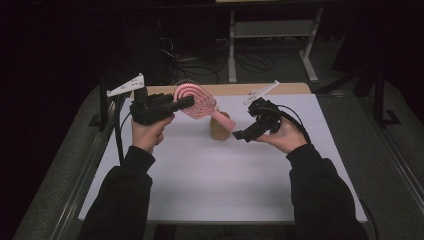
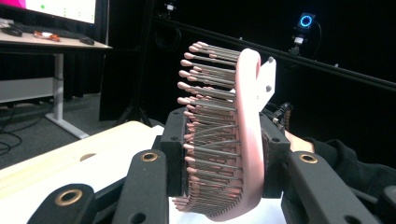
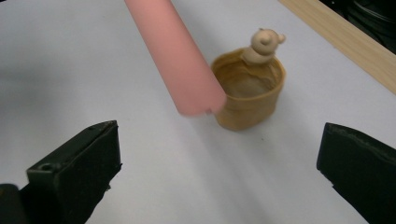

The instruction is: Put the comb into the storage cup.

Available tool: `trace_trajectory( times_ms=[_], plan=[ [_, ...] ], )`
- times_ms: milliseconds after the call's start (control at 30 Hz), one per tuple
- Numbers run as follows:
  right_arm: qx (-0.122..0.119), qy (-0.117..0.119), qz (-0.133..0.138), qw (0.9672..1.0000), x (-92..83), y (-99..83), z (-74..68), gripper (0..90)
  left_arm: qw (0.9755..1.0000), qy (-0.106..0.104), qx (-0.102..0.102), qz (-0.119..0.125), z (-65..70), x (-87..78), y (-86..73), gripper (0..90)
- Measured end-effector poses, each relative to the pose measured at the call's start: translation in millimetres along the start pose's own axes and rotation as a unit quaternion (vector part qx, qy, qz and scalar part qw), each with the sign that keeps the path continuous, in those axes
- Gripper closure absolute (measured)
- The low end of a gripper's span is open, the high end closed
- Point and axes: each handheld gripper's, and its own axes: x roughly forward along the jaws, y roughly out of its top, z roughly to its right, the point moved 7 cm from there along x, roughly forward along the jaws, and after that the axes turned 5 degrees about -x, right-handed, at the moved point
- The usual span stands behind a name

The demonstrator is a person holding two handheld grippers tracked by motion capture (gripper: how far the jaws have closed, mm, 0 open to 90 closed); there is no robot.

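Over the white table (image 1: 215, 175), mid-air: my left gripper (image 1: 185, 103) has the pink hairbrush (image 1: 196, 101) clamped by its head
left jaws: closed on the brush head, one pad on the bristle side, one on the smooth back (clear in the left gripper view, brush (image 2: 224, 140) stands edge-on between them)
brush pose: head up at the left, handle slanting down and right toward the cup
handle tip: hangs just above and beside the rim of the tan cup (image 1: 219, 129); I can't tell from the high view whether it touches, in the right gripper view the handle (image 3: 175, 56) ends just at the cup's near rim
cup: small tan cup (image 3: 247, 91) upright on the table, a little bear figure (image 3: 264, 44) perched on its far rim
right gripper (image 1: 250, 131): in my right hand, just right of the cup, pointing left at it
right jaws: wide apart, nothing between the pads (handle end and cup sit ahead of them, untouched)
table edge: wooden strip (image 1: 235, 89) along the far side
sleeves: dark, both forearms in from the bottom of the high view
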Motion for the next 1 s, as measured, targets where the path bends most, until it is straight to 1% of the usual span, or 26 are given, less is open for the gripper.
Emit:
trace_trajectory(
  times_ms=[100,233,300,367,467,567,667,767,833,867,967,1000],
  plan=[
    [0.005,-0.002,0.005,1.0,-5.4,-7.7,4.0,0.0,1.0,-0.001,-0.001,0.006,0.4,0.4,4.7,63.4],
    [0.01,-0.006,0.011,0.9999,-10.0,-19.7,8.7,0.0,0.9999,0.006,0.01,0.002,1.3,1.7,10.6,63.4],
    [0.014,-0.01,0.015,0.9997,-11.8,-26.3,10.8,0.0,0.9999,0.008,0.01,0.005,2.5,2.5,15.2,63.4],
    [0.019,-0.01,0.017,0.9996,-13.2,-34.0,12.0,0.0,0.9998,0.007,0.016,0.003,4.0,3.4,19.0,63.4],
    [0.022,-0.013,0.017,0.9995,-14.2,-43.3,13.9,0.0,0.9995,0.013,0.029,-0.004,5.2,5.5,23.8,63.4],
    [0.02,-0.031,0.02,0.9991,-17.2,-52.0,15.7,0.0,0.9993,0.011,0.035,-0.003,4.7,7.0,28.5,63.4],
    [0.024,-0.034,0.025,0.9988,-18.7,-60.5,15.2,0.0,0.9992,0.013,0.037,-0.001,1.0,9.8,30.6,63.4],
    [0.028,-0.033,0.03,0.9986,-19.1,-69.1,13.7,0.0,0.9989,0.022,0.042,-0.006,-3.2,13.9,30.9,63.4],
    [0.031,-0.034,0.038,0.9982,-20.5,-74.0,13.6,0.0,0.9986,0.025,0.047,-0.008,-4.9,15.3,31.3,63.4],
    [0.033,-0.039,0.041,0.9979,-21.3,-76.5,14.3,0.0,0.9984,0.027,0.049,-0.009,-5.8,15.8,31.8,63.4],
    [0.042,-0.042,0.048,0.9971,-22.9,-84.9,15.0,0.0,0.9982,0.026,0.054,-0.002,-8.8,16.0,33.9,63.4],
    [0.042,-0.042,0.048,0.9971,-22.9,-84.9,15.0,0.0,0.9982,0.026,0.054,-0.002,-8.8,16.0,33.9,63.4]
  ],
)
